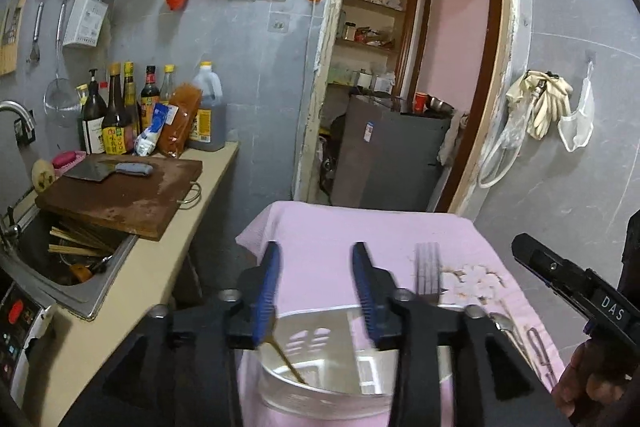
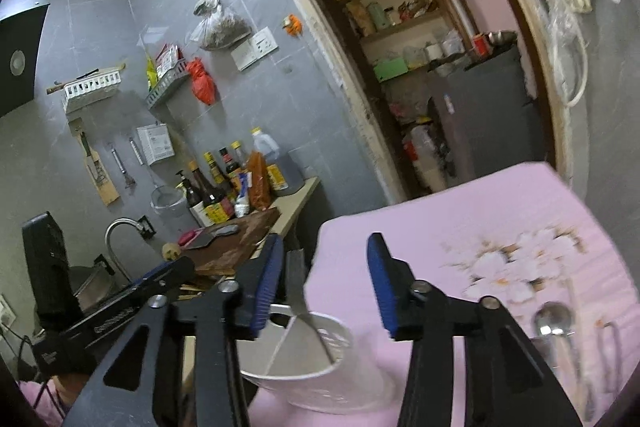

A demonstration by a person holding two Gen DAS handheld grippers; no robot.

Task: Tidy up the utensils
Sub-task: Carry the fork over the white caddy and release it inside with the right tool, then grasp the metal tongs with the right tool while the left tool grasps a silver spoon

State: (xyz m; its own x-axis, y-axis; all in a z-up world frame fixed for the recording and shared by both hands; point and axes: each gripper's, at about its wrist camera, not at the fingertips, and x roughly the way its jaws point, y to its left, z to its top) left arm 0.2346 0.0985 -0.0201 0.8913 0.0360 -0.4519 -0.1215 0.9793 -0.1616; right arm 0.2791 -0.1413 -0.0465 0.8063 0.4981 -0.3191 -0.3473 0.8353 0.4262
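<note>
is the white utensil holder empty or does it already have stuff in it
Not empty. The white perforated plastic utensil holder on the pink cloth already holds a metal fork, standing tines-up, and a thin brown stick-like utensil leaning inside.

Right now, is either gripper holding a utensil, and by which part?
Nothing is held: the left gripper and right gripper are both open above the white holder.

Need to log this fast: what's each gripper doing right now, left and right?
Left gripper: open, holding nothing.
Right gripper: open, holding nothing.
</note>
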